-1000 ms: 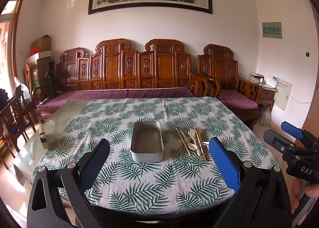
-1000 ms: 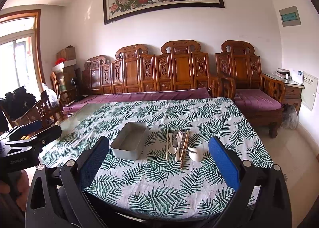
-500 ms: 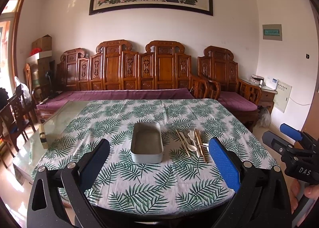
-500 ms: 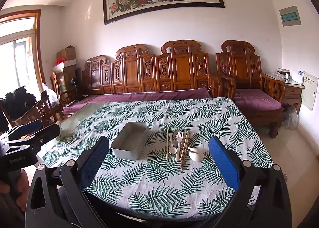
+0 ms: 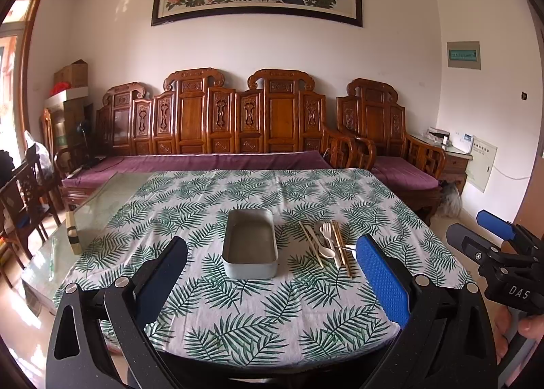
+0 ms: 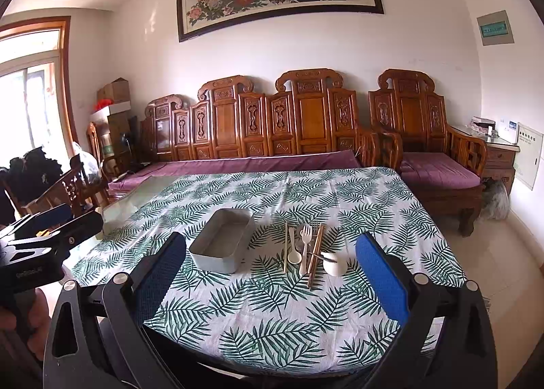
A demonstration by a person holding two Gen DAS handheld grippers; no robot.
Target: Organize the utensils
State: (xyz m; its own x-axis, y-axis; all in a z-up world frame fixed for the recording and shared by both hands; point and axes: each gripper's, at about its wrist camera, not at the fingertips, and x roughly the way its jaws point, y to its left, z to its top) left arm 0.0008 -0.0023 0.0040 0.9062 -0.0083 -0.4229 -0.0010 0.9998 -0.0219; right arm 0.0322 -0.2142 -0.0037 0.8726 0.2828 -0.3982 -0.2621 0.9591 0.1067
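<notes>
Grey metal, the tin [image 5: 250,242] lies empty mid-table, and the utensils [image 5: 329,246] lie just beside it toward the right edge; my left gripper [image 5: 272,287] hangs wide off the near edge, holding nothing. From my right gripper [image 6: 270,287], jaws equally wide, fork [image 6: 305,246], spoon [image 6: 293,248] and chopsticks [image 6: 316,253] lie untouched. I judge nothing sorted yet: next I must reach in and narrow on one piece.

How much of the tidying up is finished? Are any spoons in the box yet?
Nothing is done yet. The metal tray is empty. The fork, spoon and chopsticks lie beside it on the tablecloth. The left gripper and right gripper are both open, holding nothing. Every utensil still needs moving.
</notes>
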